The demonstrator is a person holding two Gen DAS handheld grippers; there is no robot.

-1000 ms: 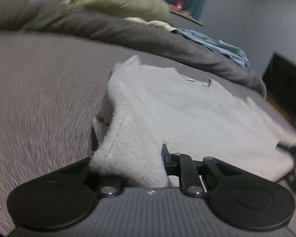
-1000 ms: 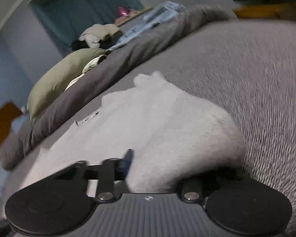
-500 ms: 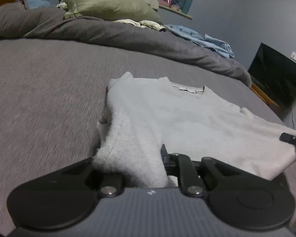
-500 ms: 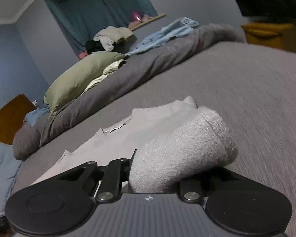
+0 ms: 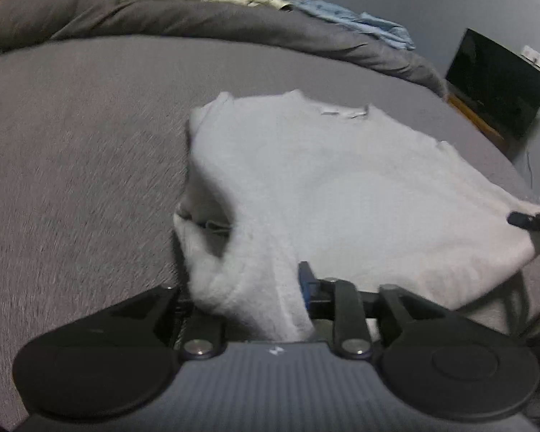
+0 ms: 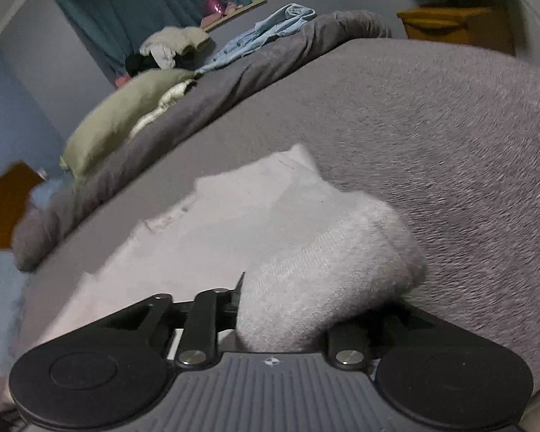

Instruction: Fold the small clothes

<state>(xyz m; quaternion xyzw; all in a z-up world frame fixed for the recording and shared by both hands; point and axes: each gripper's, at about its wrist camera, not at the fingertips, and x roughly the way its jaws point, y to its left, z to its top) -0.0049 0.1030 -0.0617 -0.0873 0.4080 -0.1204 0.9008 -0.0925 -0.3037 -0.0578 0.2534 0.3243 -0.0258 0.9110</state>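
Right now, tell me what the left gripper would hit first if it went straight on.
The white sweater: its bunched edge already sits between the left gripper's jaws, which have just been opening. Beyond it, probably the grey bed cover.

Grey bed, white sweater spread on it, rumpled duvet

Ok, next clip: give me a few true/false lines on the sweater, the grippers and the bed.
1. The white sweater lies on a grey bed. True.
2. Each gripper has sweater fabric between its jaws. True: left gripper, right gripper.
3. The sweater's neck label faces the cameras' near edge. False: the label is at the far edge.
4. A red pillow sits at the bed's far end. False: the pillow is olive green.
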